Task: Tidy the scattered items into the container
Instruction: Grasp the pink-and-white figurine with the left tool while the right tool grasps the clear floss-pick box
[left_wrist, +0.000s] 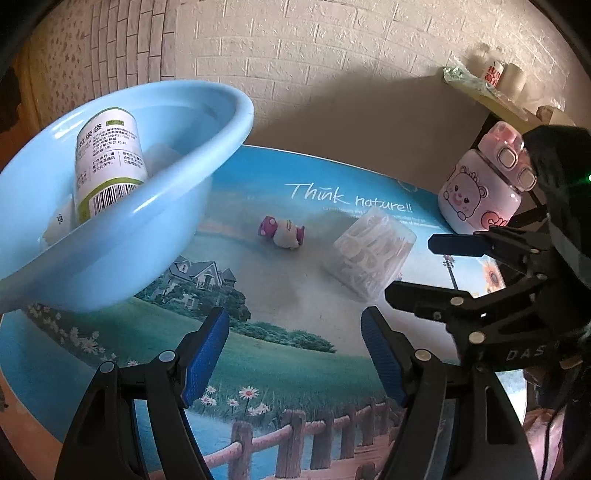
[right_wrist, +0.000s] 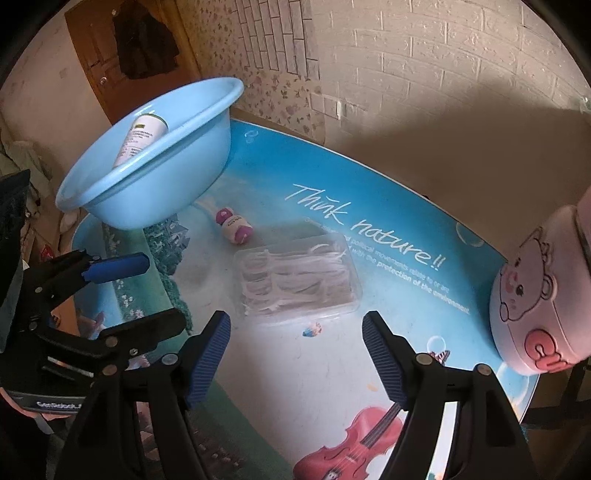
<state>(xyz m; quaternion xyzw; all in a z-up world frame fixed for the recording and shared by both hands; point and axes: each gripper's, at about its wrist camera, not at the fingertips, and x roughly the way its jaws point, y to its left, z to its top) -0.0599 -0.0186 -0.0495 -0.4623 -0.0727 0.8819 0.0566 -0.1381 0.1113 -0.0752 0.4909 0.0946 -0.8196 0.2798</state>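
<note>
Both your grippers, left (left_wrist: 295, 354) and right (right_wrist: 295, 354), hang spread wide and empty; floss-pick box (right_wrist: 297, 282) sits just ahead.

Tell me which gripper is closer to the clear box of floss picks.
Right. The right gripper hangs open just in front of the clear box, facing it. The left gripper is open too, farther back, with the box ahead and off to its right.

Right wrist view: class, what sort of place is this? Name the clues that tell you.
Probably a room in someone's home. A dark garment hangs on a wooden door, floral wallpaper meets a white brick-pattern wall, and a picture-printed table holds a blue basin and small toiletries.
</note>
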